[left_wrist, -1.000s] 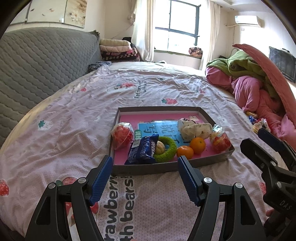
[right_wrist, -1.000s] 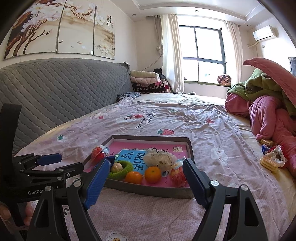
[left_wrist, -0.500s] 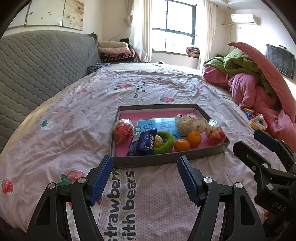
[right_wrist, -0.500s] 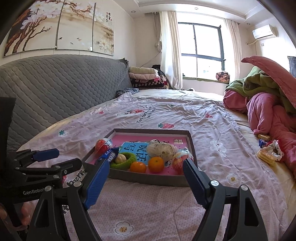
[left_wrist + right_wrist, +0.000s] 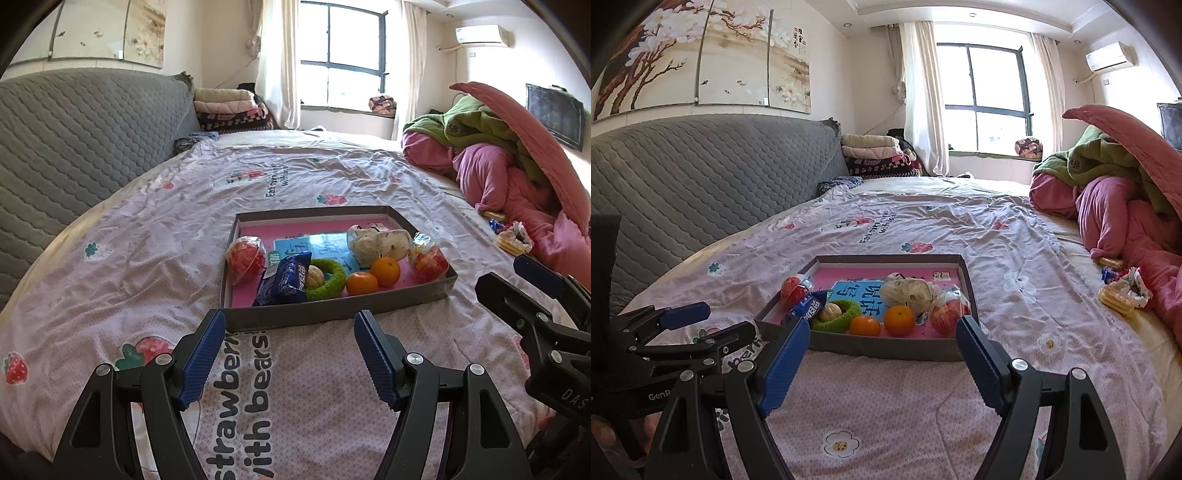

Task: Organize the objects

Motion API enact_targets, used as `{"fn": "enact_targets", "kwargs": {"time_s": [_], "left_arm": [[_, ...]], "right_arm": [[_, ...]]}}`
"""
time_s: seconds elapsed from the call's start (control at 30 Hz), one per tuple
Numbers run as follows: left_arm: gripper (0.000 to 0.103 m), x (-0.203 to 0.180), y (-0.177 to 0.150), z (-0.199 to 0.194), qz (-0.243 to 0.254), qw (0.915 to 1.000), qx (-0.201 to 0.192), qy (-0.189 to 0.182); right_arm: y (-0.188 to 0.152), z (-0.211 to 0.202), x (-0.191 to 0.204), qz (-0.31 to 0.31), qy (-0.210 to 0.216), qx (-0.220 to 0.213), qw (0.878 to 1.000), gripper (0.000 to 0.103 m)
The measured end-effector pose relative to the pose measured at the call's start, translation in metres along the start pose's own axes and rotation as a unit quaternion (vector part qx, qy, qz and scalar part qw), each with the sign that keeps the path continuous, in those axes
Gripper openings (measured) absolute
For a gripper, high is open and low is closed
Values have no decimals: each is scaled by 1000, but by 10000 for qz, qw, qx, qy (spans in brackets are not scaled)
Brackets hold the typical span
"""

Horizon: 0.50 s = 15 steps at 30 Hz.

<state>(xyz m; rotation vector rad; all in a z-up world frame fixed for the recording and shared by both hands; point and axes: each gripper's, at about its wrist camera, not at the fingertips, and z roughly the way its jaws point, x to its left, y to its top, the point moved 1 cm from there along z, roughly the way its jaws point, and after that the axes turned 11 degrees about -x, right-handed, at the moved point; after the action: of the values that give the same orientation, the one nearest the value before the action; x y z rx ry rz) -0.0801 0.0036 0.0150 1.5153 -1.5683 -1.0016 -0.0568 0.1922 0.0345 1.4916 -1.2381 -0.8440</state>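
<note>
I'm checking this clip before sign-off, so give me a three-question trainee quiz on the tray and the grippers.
1. True or false: the left gripper is shut on something.
2. How many oranges lie in the grey tray?
3. What sits inside the green ring? A) a walnut-like nut B) an orange C) the blue snack packet

Key:
1. False; its jaws stand open with nothing between them, as do those of the right gripper.
2. Two, side by side near the front wall.
3. A
</note>
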Motion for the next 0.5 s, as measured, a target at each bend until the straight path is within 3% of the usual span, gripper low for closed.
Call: {"fn": "enact_targets", "kwargs": {"time_s": [0.5], "left_arm": [[74,2,-26,17,16,9999,78,-84]], "right_arm": [[-36,13,-3,279,88,335,9990,81]]}}
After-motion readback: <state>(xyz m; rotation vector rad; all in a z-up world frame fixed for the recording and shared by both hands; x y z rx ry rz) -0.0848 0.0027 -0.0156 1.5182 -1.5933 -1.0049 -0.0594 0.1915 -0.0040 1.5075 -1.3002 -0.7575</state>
